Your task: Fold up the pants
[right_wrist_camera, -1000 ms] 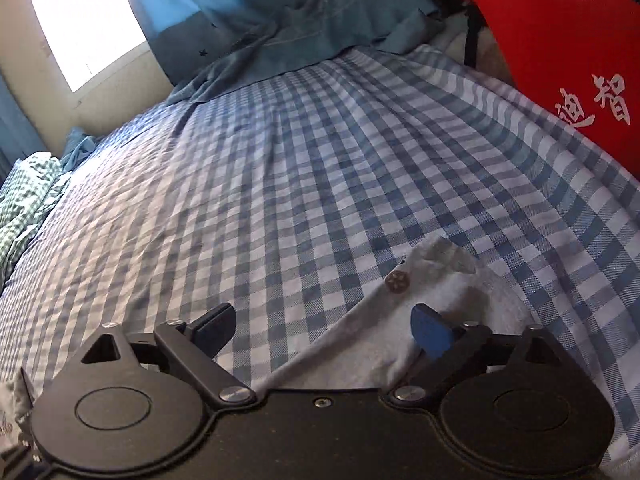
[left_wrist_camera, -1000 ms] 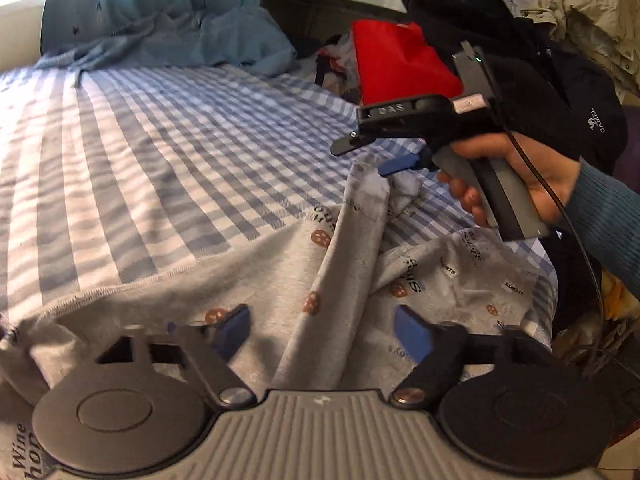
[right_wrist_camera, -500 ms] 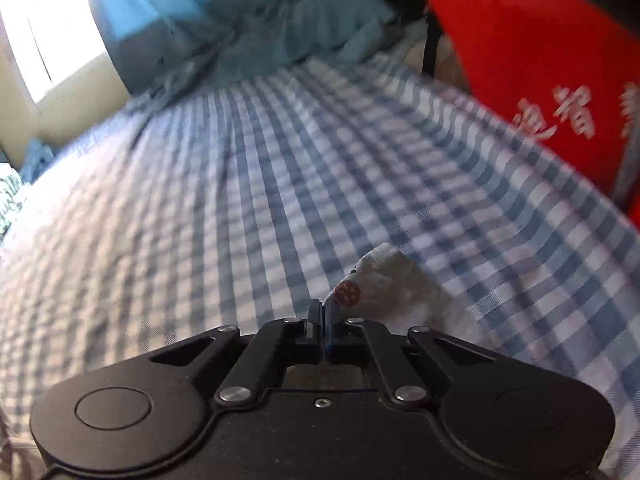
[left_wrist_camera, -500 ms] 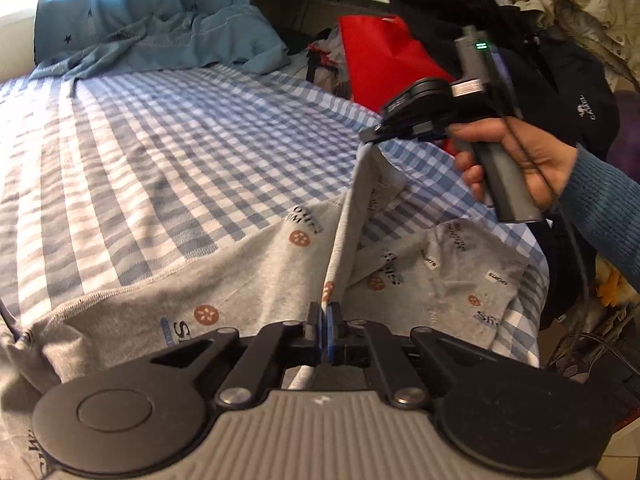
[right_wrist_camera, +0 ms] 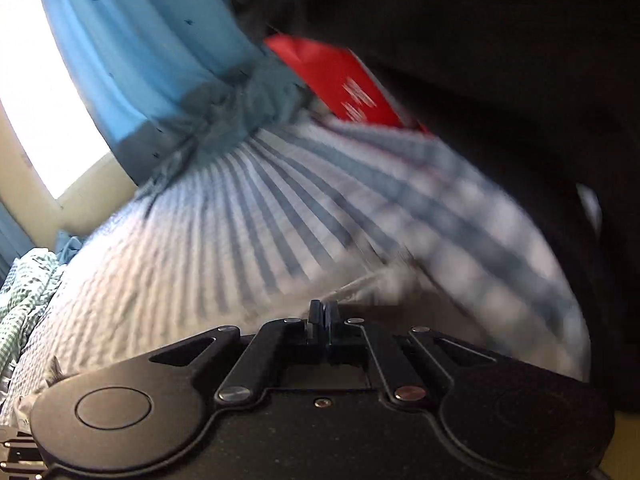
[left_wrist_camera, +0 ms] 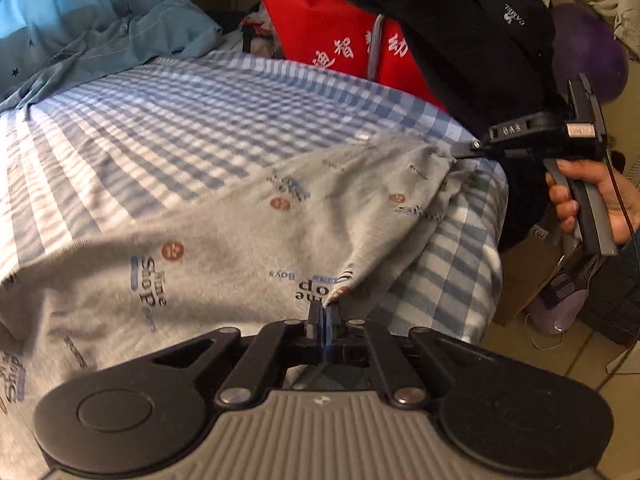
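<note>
The grey printed pants (left_wrist_camera: 224, 236) lie spread over a blue checked bed sheet (left_wrist_camera: 168, 120). My left gripper (left_wrist_camera: 323, 316) is shut on the near edge of the pants. My right gripper (left_wrist_camera: 456, 155) shows in the left wrist view at the right, shut on the far corner of the same leg and pulling the cloth taut past the bed's edge. In the blurred right wrist view my right gripper (right_wrist_camera: 323, 312) is shut with a strip of grey cloth (right_wrist_camera: 368, 280) leaving its tips.
A red bag (left_wrist_camera: 340, 36) and a black jacket (left_wrist_camera: 472, 32) stand beyond the bed's far right side. Blue bedding (left_wrist_camera: 100, 44) is bunched at the head. A purple ball (left_wrist_camera: 584, 52) and floor clutter lie to the right of the bed.
Both grippers stay shut on the pants. The right gripper has swung right and down past the bed's edge, and the raised ridge of cloth is now stretched flat between the grippers.
</note>
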Demonstrator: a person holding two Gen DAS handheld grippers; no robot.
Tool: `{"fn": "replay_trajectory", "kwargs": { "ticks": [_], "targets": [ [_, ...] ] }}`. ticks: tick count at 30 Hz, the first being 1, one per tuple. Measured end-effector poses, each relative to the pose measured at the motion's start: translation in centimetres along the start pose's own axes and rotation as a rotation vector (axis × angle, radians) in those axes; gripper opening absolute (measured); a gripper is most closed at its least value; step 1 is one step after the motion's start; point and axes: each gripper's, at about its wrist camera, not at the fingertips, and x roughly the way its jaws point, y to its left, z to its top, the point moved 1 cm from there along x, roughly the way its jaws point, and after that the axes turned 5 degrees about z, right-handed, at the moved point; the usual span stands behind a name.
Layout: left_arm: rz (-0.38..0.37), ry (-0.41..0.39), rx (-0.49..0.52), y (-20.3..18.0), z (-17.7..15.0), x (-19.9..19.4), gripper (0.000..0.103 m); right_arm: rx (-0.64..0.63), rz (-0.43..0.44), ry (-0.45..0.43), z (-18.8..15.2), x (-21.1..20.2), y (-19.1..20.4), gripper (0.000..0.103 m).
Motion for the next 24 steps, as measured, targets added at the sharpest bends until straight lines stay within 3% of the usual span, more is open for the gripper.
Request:
{"fn": "replay_trajectory", "kwargs": {
  "ticks": [2, 4, 7, 11, 13, 15, 16, 17, 20, 24],
  "targets": [
    [0.002, -0.002, -0.020, 0.2, -0.3, 0.0, 0.000, 0.058, 0.024, -0.009, -1.2, -0.2, -1.4, 0.006],
    [0.006, -0.009, -0.022, 0.1, -0.2, -0.1, 0.000, 0.111, 0.047, -0.026, -1.9, -0.5, -2.6, 0.023],
    [0.015, -0.020, 0.017, -0.1, -0.2, -0.1, 0.001, 0.161, 0.069, -0.056, -1.4, -0.3, -3.5, 0.032],
    [0.077, -0.023, 0.107, -1.2, -0.9, 0.0, 0.021, 0.189, 0.062, -0.076, 0.4, 1.1, -4.1, 0.047],
    [0.117, -0.026, 0.157, -1.9, -1.4, 0.1, 0.024, 0.205, 0.043, -0.076, 1.1, 2.1, -4.6, 0.044],
    [0.138, -0.020, 0.186, -2.4, -1.7, 0.2, 0.024, 0.210, 0.009, -0.069, 1.8, 2.9, -4.7, 0.022],
    [0.149, -0.015, 0.201, -2.6, -1.6, 0.2, 0.022, 0.201, 0.004, -0.073, 2.0, 3.2, -4.6, 0.006],
    [0.164, -0.017, 0.209, -2.8, -1.5, 0.1, 0.011, 0.190, 0.012, -0.083, 2.3, 3.2, -4.5, 0.005],
    [0.162, -0.028, 0.195, -2.9, -1.2, -0.2, 0.002, 0.120, 0.027, -0.154, 2.9, 1.8, -3.5, 0.003],
    [0.123, -0.032, 0.188, -2.8, -1.3, -0.5, 0.002, 0.036, 0.002, -0.208, 2.6, -0.4, -3.0, 0.003]
  ]
}}
